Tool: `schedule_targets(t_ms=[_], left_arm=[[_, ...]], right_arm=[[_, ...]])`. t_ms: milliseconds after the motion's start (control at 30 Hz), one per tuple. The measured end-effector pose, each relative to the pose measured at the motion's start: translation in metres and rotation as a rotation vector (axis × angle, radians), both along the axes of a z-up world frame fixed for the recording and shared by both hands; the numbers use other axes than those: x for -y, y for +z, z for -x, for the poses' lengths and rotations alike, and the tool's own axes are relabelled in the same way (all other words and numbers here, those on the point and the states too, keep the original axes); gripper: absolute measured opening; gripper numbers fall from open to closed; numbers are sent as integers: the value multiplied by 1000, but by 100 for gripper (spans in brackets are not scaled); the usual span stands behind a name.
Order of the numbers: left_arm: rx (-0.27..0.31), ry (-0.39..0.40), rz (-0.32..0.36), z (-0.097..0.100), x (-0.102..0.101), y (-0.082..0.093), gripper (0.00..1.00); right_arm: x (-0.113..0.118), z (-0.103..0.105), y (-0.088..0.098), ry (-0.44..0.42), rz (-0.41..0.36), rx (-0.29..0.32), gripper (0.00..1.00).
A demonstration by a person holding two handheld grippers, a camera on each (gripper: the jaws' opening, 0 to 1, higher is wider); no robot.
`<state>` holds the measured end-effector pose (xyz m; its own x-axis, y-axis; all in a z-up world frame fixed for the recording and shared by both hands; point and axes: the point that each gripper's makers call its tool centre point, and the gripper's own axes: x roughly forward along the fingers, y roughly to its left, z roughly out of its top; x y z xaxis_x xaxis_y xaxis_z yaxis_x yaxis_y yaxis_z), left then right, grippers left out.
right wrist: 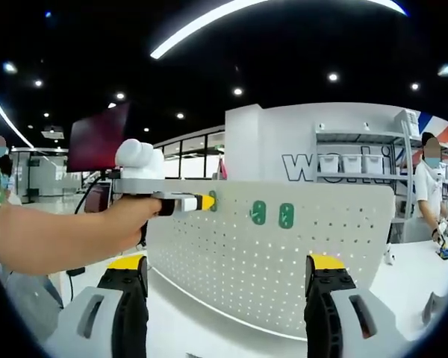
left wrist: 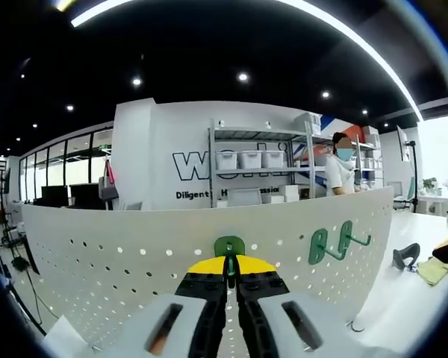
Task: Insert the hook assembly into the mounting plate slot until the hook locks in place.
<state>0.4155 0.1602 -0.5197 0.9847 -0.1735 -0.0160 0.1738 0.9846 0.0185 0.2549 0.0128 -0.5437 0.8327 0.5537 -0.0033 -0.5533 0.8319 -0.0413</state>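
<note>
A white pegboard mounting plate (left wrist: 134, 246) stands upright in front of me, also seen as the plate (right wrist: 321, 246) in the right gripper view. My left gripper (left wrist: 231, 270) is shut on a green hook (left wrist: 229, 247), pressed against the plate near its top edge. Two more green hooks (left wrist: 336, 242) hang on the plate to the right of it; from the right gripper view these hooks (right wrist: 272, 213) show end-on. The left gripper (right wrist: 205, 202), held by a hand, reaches the plate's top left there. My right gripper (right wrist: 228, 280) is open, back from the plate, with nothing between its jaws.
The plate stands on a white table (left wrist: 418, 298). A dark clamp-like tool (left wrist: 405, 256) and a yellow-green cloth (left wrist: 433, 270) lie at the right. A person (left wrist: 340, 168) stands behind near shelving (left wrist: 257, 168). My own arm (right wrist: 52, 239) crosses the left of the right gripper view.
</note>
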Motion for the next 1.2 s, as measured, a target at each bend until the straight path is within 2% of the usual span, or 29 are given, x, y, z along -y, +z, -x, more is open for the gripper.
schedule_targets(t_ms=[1200], left_arm=[[-2, 10, -29, -1, 0, -4, 3]], right_arm=[[0, -1, -1, 6, -10, 0, 87]])
